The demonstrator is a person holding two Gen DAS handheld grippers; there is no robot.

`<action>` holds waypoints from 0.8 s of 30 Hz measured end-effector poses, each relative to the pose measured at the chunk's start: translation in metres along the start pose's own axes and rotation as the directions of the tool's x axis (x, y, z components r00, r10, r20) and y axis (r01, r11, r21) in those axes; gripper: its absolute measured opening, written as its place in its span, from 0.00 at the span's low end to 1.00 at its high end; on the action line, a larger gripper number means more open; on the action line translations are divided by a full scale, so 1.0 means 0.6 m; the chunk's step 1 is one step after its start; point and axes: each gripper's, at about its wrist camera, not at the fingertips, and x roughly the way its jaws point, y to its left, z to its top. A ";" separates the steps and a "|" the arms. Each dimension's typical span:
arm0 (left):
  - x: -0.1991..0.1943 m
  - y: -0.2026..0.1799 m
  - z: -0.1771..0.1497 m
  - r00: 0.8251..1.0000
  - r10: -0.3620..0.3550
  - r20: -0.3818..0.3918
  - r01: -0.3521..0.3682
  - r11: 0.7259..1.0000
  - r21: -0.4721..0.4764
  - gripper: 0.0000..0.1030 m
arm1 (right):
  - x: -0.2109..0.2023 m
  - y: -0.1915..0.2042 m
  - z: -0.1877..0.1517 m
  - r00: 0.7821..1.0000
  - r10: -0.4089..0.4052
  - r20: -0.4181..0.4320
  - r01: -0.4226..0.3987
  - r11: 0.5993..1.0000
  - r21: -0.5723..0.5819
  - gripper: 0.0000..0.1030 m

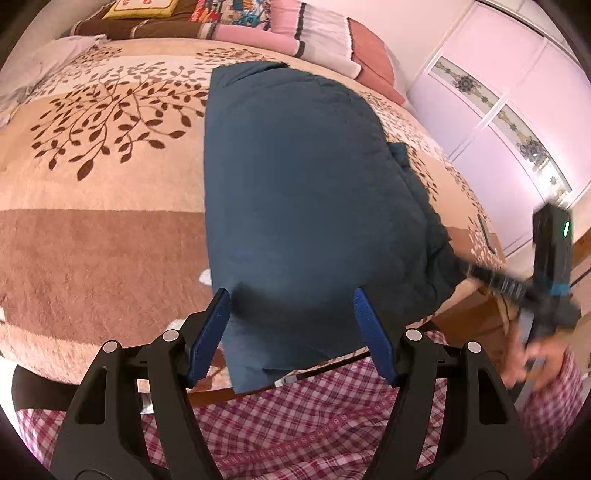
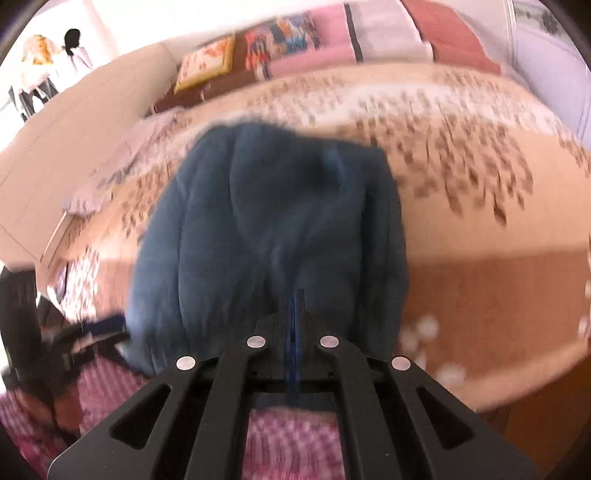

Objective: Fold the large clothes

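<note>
Left wrist view first: a wide bed [image 1: 92,236] fills the frame, covered in a plush, fuzzy blanket in bands of beige, cream and brown, printed with dark leafy branches. At the far edge sit stacked pillows [image 1: 325,40], pink and striped, beside a yellow-bordered cushion [image 1: 142,8]. Off to the right, a glossy white wardrobe [image 1: 517,122] with ornate floral trim on its doors. The blue garment [image 1: 306,192], soft matte cloth folded into a long panel, runs from mid-bed down to the near edge, its lower end hanging over. The left claw [image 1: 291,332] is released, blue pads spread wide, the cloth's near end between them but not pinched. At the right near corner, the right claw [image 1: 484,277] is motion-blurred against the garment's bunched side. Red-and-white checked trousers [image 1: 295,424] show below.

Over to the right wrist view, and it's all blur: same fuzzy blanket, same bed [image 2: 480,258], pillows [image 2: 388,40] along the far edge. The right claw [image 2: 296,299] is clenched, pads pressed together on a gathered fold of the blue garment [image 2: 266,221], which lies rumpled in ridges toward the bed's near edge.
</note>
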 end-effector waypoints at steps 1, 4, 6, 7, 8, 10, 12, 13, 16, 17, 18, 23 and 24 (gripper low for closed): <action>0.003 0.004 -0.001 1.000 0.000 -0.004 0.000 1.000 -0.008 0.66 | 0.010 -0.006 -0.015 1.000 -0.013 -0.021 0.014 1.000 0.020 0.00; 0.009 0.011 -0.004 1.000 0.004 -0.017 -0.004 1.000 -0.019 0.66 | 0.052 -0.037 -0.054 0.994 0.024 -0.104 -0.010 0.991 0.137 0.00; 0.011 0.012 -0.007 1.000 0.009 -0.019 -0.009 1.000 -0.009 0.66 | 0.068 -0.045 -0.064 0.991 0.050 -0.122 -0.027 0.983 0.184 0.00; 0.011 0.012 -0.007 1.000 0.010 -0.017 -0.010 1.000 -0.006 0.66 | 0.073 -0.046 -0.065 0.991 0.056 -0.125 -0.030 0.980 0.198 0.00; 0.011 0.012 -0.008 1.000 0.011 -0.016 -0.011 1.000 -0.001 0.66 | 0.079 -0.045 -0.067 0.990 0.061 -0.128 -0.033 0.977 0.210 0.00; 0.012 0.012 -0.009 1.000 0.013 -0.015 -0.013 1.000 0.000 0.66 | 0.088 -0.048 -0.065 0.989 0.065 -0.136 -0.034 0.975 0.218 0.00; 0.012 0.014 -0.010 1.000 0.014 -0.016 -0.014 1.000 -0.002 0.66 | 0.094 -0.047 -0.063 0.988 0.059 -0.142 -0.027 0.976 0.216 0.00; 0.012 0.015 -0.011 1.000 0.014 -0.017 -0.014 1.000 -0.006 0.66 | 0.096 -0.044 -0.063 0.989 0.050 -0.142 -0.020 0.978 0.207 0.00; 0.014 0.016 -0.012 1.000 0.014 -0.020 -0.014 1.000 -0.011 0.66 | 0.100 -0.037 -0.062 0.990 0.029 -0.140 -0.003 0.982 0.187 0.00; 0.014 0.016 -0.012 1.000 0.015 -0.021 -0.015 1.000 -0.010 0.66 | 0.102 -0.036 -0.061 0.990 0.027 -0.139 -0.001 0.983 0.184 0.00; 0.014 0.016 -0.012 1.000 0.016 -0.021 -0.016 1.000 -0.010 0.66 | 0.101 -0.027 -0.072 0.990 0.026 -0.137 0.000 0.982 0.188 0.00; 0.012 0.020 -0.011 1.000 0.026 -0.013 -0.026 0.999 -0.022 0.69 | 0.104 -0.021 -0.081 0.991 0.016 -0.136 0.009 0.983 0.184 0.00; 0.013 0.021 -0.011 0.999 0.030 -0.014 -0.030 0.999 -0.024 0.70 | 0.102 -0.018 -0.082 0.991 0.017 -0.136 0.009 0.983 0.184 0.00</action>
